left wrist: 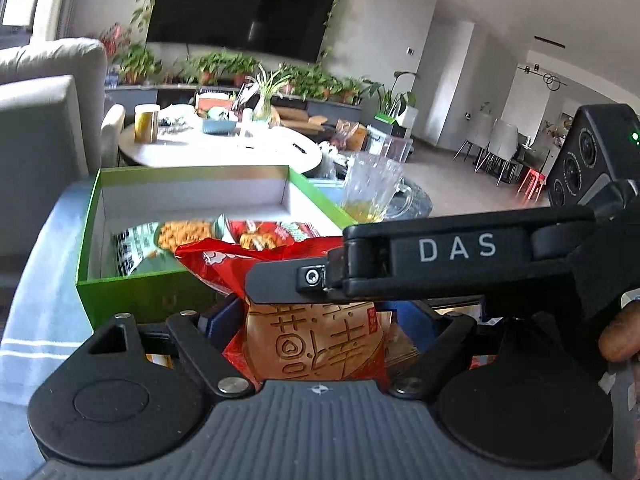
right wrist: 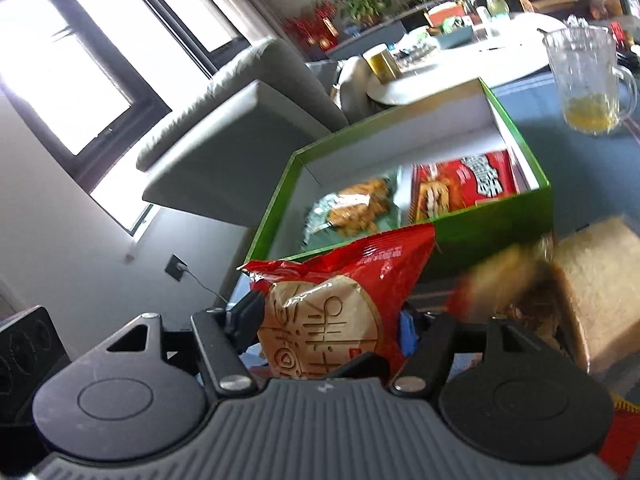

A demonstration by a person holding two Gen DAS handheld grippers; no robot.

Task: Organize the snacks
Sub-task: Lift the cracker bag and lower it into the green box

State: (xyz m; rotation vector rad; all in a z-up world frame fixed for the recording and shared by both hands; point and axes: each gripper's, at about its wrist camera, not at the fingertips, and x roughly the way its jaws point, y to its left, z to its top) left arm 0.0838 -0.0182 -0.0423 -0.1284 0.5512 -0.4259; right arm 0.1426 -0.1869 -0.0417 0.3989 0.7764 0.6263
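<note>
A red snack bag (left wrist: 312, 336) with a tan round biscuit print is held by both grippers, just in front of the green box (left wrist: 132, 300). My left gripper (left wrist: 312, 320) is shut on its lower part. My right gripper (right wrist: 328, 320) is shut on the same bag (right wrist: 344, 300); its arm (left wrist: 440, 264) crosses the left wrist view. The green box (right wrist: 480, 224) has white inner walls and holds a green snack packet (left wrist: 160, 240) and a red snack packet (right wrist: 468, 188).
A glass mug (right wrist: 588, 76) with some yellow liquid stands right of the box on the blue tablecloth (right wrist: 580, 152). A bag of sliced bread (right wrist: 588, 280) lies at the right. A grey sofa (right wrist: 240, 128) and a round white table (left wrist: 224, 148) lie beyond.
</note>
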